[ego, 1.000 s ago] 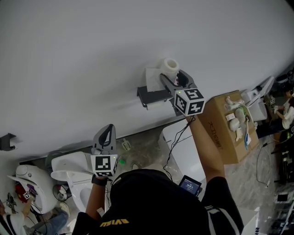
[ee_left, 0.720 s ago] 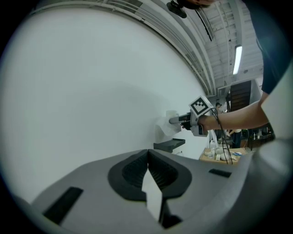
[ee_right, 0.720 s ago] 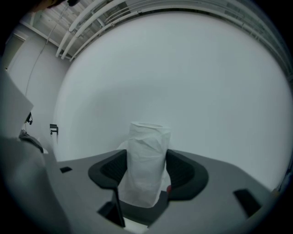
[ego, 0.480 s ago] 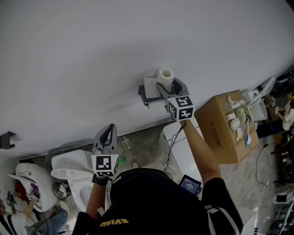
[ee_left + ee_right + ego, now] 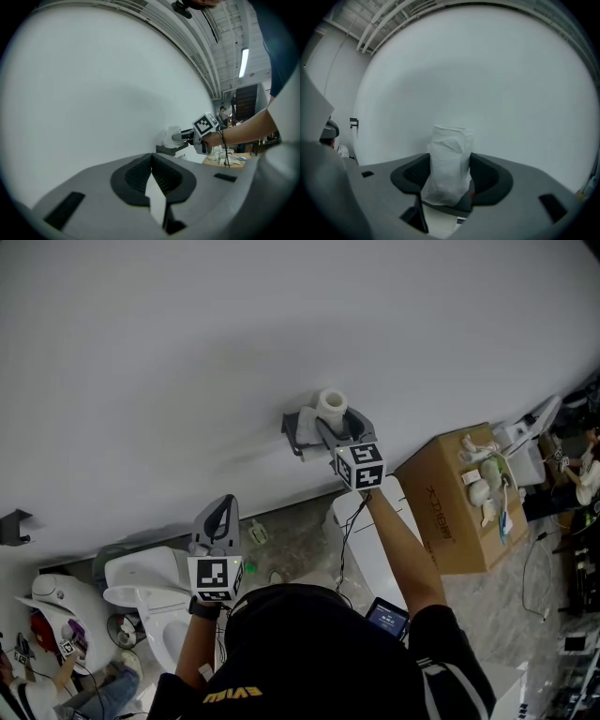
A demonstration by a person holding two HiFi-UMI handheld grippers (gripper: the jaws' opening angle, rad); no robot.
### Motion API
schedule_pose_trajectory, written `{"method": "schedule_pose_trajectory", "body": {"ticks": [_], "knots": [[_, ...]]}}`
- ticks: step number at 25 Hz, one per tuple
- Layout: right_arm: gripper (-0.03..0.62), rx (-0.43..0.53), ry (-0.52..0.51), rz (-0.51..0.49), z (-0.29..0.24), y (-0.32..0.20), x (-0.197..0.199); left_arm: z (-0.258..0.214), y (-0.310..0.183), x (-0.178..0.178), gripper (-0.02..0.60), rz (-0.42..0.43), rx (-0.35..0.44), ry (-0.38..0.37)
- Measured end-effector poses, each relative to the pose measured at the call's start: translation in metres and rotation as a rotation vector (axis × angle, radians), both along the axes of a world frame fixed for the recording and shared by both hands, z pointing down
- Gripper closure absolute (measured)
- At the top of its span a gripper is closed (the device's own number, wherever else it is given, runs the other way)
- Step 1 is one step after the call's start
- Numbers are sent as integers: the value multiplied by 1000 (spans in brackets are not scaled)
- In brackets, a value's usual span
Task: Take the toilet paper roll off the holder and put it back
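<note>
Toilet paper roll [image 5: 330, 403] stands on end against the white wall [image 5: 187, 381], right at the dark grey holder [image 5: 302, 427] bolted there, and it is pinched in the right claw [image 5: 337, 418]. Starting at the left of the head view, a white toilet [image 5: 141, 582] sits on the floor near the foot of the wall. Just right of it the left claw [image 5: 217, 512] is held level and well apart from the holder; in the left gripper view its claw [image 5: 151, 157] has the ribbed pads pressed together at the tips with nothing between them, and the holder [image 5: 168, 149] shows far off beyond. Its marker cube [image 5: 214, 577] carries only black-and-white squares, no words. Yellow lettering on the person's dark shirt [image 5: 230, 697] is too distorted to read. Further right, the right gripper view shows the roll [image 5: 450, 164], loosely crumpled and white, upright between the two dark pads of the right claw [image 5: 450, 161], which stand partway apart and press on its two sides. Whether the roll rests on the holder or hangs just over it cannot be told. At the far right lies a cardboard box [image 5: 459, 498] with dark print on its side, too small to read.
</note>
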State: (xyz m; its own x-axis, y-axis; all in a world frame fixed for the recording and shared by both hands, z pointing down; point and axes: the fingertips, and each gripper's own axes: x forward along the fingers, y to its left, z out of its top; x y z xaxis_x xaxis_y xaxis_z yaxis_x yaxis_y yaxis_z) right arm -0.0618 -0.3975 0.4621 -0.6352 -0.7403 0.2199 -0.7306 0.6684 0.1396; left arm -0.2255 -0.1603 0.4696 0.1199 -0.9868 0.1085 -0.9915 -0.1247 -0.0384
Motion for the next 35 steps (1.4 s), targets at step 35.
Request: {"method": "schedule_pose_trajectory", "body": {"ticks": [35], "knots": [[335, 6, -25, -13, 3, -2, 0, 9, -2, 11, 571, 30, -23, -4]]}}
